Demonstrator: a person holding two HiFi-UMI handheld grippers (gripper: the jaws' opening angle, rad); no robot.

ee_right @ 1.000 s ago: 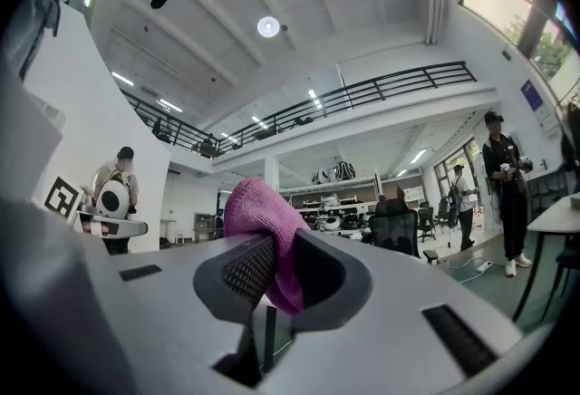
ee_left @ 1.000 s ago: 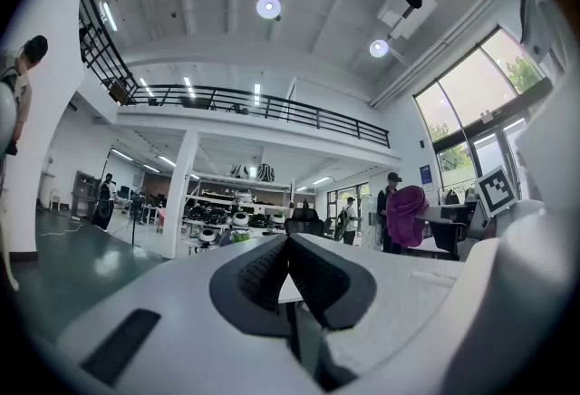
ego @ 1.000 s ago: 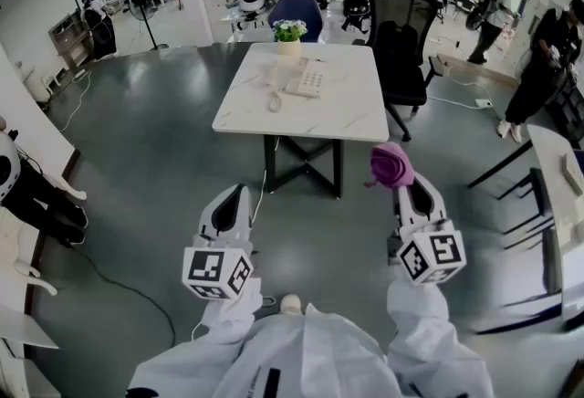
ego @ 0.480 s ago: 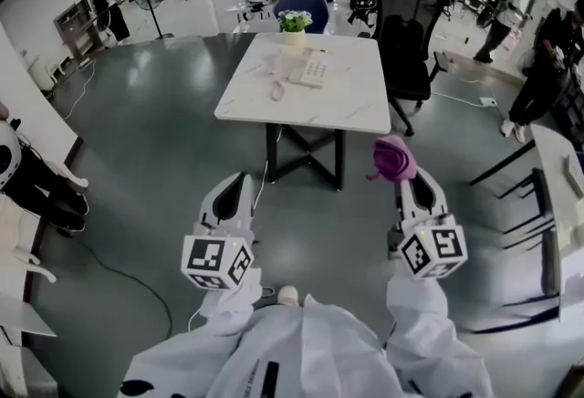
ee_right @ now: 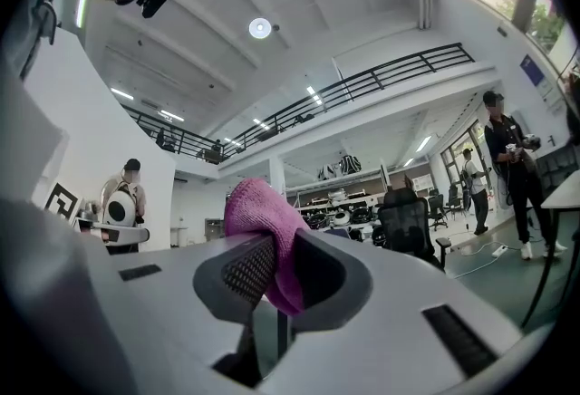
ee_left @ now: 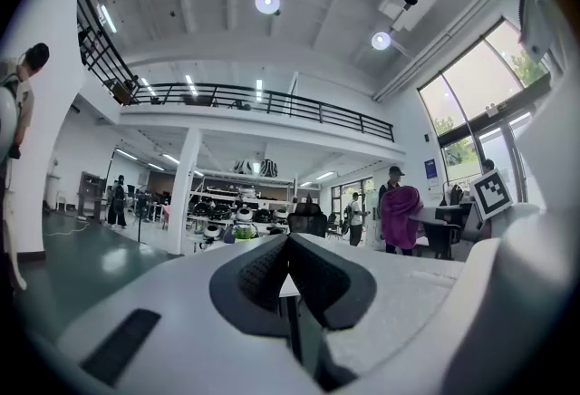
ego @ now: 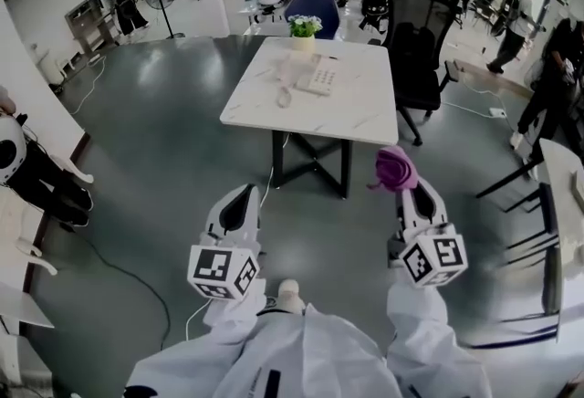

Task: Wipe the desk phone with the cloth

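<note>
A white desk phone (ego: 317, 75) with its coiled cord lies on a white marble-top table (ego: 365, 118) some way ahead of me, near the far edge. My right gripper (ego: 406, 185) is shut on a bunched purple cloth (ego: 393, 166) (ee_right: 258, 221), held over the floor short of the table's near right corner. At the left, my left gripper (ego: 239, 196) is shut with nothing between its jaws, also well short of the table. In the left gripper view the cloth (ee_left: 400, 214) shows off to the right.
A small potted plant (ego: 304, 27) stands at the table's far edge. A black office chair (ego: 417, 40) sits at the table's right. Cables run over the grey floor (ego: 146, 150). People stand at the right (ego: 552, 68); another desk edge (ego: 561, 177) is near.
The table and phone have drawn slightly nearer and shifted a little to the right in the head view. Both grippers hold much the same pose, the cloth still gripped.
</note>
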